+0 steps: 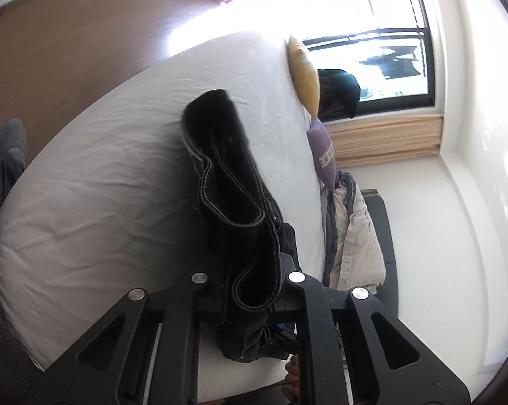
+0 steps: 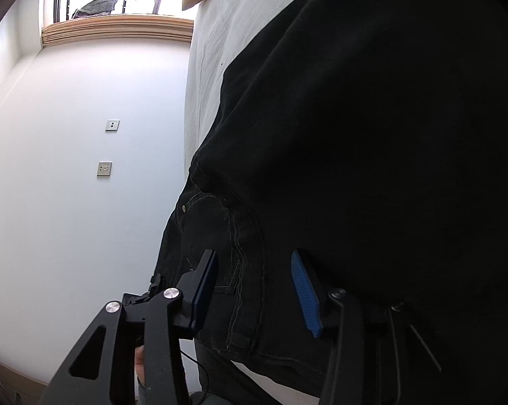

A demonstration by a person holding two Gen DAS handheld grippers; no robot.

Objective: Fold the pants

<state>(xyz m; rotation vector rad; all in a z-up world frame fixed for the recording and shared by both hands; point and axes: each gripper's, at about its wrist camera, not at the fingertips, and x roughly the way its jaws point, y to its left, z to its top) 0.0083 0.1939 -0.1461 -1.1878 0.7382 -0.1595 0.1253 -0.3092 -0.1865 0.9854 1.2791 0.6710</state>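
The black pants [image 1: 226,168] rise in a doubled bundle over the white bed [image 1: 102,185], their stitched hems curling toward the camera. My left gripper [image 1: 250,283] is shut on this bundle; the cloth hides its fingertips. In the right wrist view the pants [image 2: 355,135] fill the right half, draped over the bed [image 2: 220,17] edge. My right gripper [image 2: 254,290] straddles the pocket seam near the waist. Its blue pads [image 2: 304,293] stand apart from the cloth, so it is open.
A yellow pillow [image 1: 304,74] and a purple pillow [image 1: 323,148] lean at the bed's far side under the window. A pale bundle of bedding [image 1: 351,236] lies beside the bed. Wooden floor [image 1: 68,50] runs to the left. Two wall sockets [image 2: 112,125] sit on the white wall.
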